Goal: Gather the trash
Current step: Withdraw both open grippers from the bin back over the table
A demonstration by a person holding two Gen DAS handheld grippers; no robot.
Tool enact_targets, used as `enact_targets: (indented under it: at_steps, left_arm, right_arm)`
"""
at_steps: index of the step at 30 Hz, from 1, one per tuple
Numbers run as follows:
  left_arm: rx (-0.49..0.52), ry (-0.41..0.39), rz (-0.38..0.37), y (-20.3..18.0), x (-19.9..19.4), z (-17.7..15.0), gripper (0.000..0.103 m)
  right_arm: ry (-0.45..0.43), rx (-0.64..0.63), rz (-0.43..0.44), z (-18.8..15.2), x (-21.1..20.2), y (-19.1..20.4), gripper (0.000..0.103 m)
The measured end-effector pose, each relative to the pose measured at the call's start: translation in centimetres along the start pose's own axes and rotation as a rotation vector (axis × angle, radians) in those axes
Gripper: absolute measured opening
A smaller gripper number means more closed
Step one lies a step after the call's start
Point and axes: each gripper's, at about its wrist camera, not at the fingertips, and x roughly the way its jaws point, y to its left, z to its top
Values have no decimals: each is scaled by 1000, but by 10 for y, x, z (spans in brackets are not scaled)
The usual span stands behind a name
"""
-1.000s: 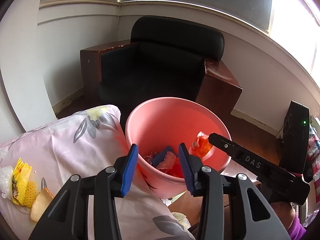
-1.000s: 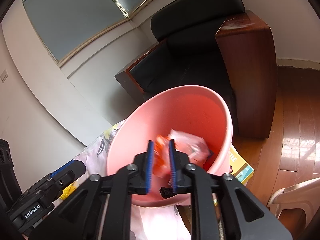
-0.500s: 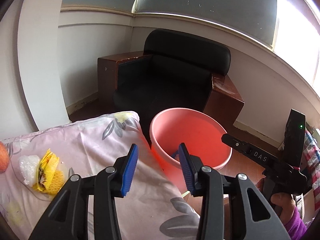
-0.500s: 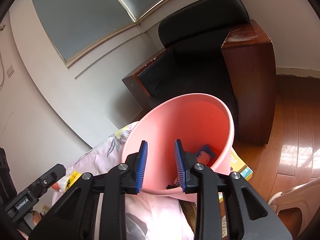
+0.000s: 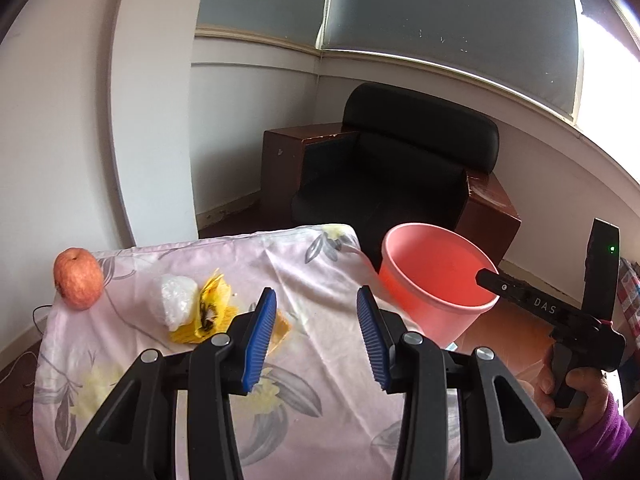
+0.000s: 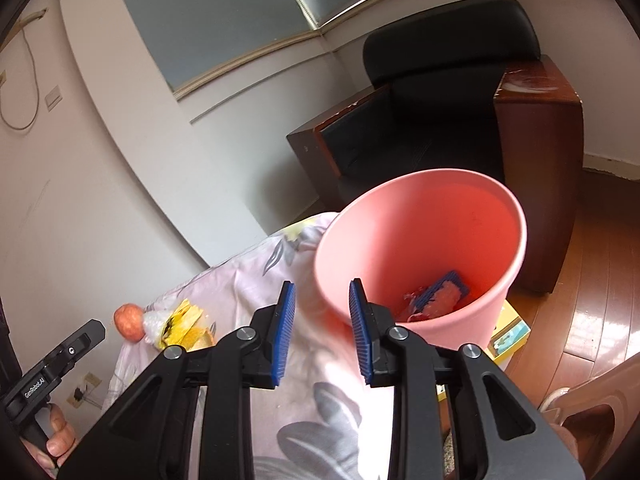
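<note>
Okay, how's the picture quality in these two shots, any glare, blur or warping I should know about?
Left wrist view: the window at top right is blown out to white, the straight wall edges bow from the fisheye, and the corners go dark. Right wrist view: glare streaks on the wooden floor, the near side of the pink bin looks soft, and the window frame curves.

- Pink bin, blue and reddish scraps inside.
- Pale pink cloth, grey and yellow flower print.
- Red-orange apple.
- Yellow wrapper, white crumpled plastic.
- Black armchair, brown wooden sides.
</note>
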Motion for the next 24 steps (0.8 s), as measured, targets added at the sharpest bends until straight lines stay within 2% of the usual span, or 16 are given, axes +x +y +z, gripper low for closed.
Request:
enact_targets:
  at_steps: [13,24]
  left_arm:
    - [-71,67,97,51,-14,-46,41]
    - [-170,62,159,95,-6,-45,41]
  right_arm:
    - [90,-64,39,-27,12,41,29]
    - [154,-120,59,-39,30,68,29]
